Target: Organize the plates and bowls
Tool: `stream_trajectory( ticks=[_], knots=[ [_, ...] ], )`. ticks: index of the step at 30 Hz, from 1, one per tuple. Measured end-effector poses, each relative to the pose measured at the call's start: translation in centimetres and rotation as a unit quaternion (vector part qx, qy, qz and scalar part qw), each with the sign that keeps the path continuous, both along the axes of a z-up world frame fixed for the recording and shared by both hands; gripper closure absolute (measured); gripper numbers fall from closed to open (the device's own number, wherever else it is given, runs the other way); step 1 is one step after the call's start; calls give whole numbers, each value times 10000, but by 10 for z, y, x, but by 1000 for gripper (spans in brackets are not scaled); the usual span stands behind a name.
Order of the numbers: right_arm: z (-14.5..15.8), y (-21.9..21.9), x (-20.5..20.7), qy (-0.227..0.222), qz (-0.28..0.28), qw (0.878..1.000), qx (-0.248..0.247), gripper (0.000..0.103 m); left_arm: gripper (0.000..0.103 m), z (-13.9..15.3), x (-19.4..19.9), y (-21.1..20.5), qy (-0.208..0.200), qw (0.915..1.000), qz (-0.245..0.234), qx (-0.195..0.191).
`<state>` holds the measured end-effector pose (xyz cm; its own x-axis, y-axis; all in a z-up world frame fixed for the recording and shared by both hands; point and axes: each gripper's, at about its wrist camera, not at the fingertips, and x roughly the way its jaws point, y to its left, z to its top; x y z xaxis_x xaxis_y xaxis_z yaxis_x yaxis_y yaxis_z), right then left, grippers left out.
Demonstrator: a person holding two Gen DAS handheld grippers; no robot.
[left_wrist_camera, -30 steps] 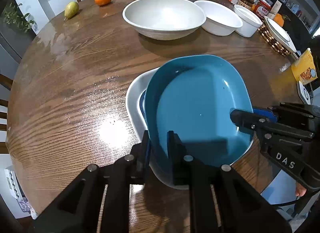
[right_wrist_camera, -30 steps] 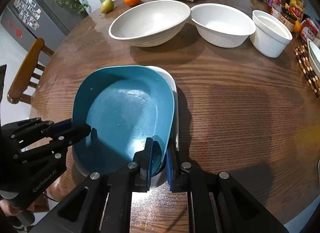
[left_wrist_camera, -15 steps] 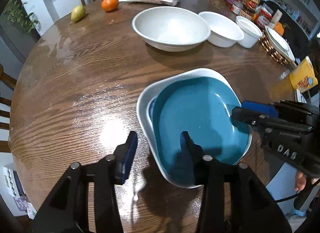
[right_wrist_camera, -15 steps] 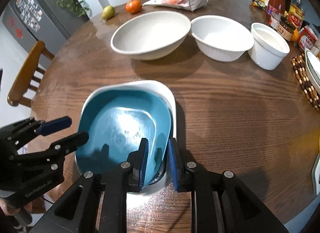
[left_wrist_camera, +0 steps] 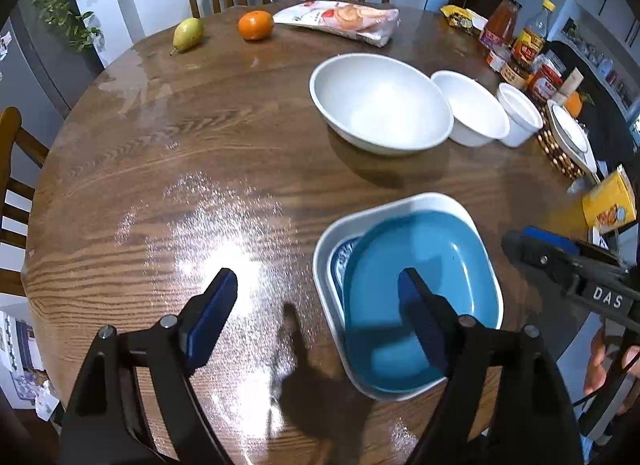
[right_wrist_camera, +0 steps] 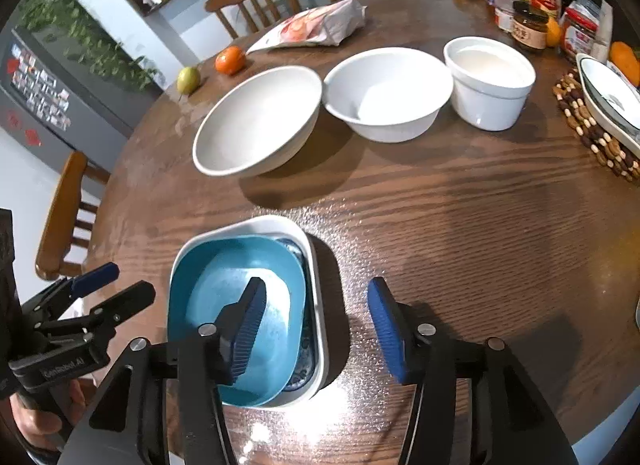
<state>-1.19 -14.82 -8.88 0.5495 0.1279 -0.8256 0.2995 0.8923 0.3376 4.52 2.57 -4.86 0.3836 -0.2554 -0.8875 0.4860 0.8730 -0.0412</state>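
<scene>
Your round wooden table (left_wrist_camera: pixel 168 169) carries a white dish (left_wrist_camera: pixel 404 201), three white bowls (left_wrist_camera: pixel 380 105), pear (left_wrist_camera: pixel 186 33), orange (left_wrist_camera: pixel 256 25), snack bag (left_wrist_camera: pixel 340 21).

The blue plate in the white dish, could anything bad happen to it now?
Maybe. The blue plate sits off-centre in the white dish, so it might rock or slide. Both grippers' jaws are opening with nothing gripped, yet one finger of the left gripper and one of the right gripper hang right over the plate, so a careless move could bump it. The stack also sits near the table edge, where a knock could push it off.
</scene>
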Motion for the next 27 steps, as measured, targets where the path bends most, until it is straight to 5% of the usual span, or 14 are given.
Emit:
stream_trajectory(
  ticks=[13,27],
  knots=[
    [19,-15,11,-268,-270,9990,237,39,10,17,29,-5,-70,9997,79,-228],
    [36,-28,15,-370,-746,9964,168,39,8,57,56,-31,-636,9962,-412,-426]
  ],
)
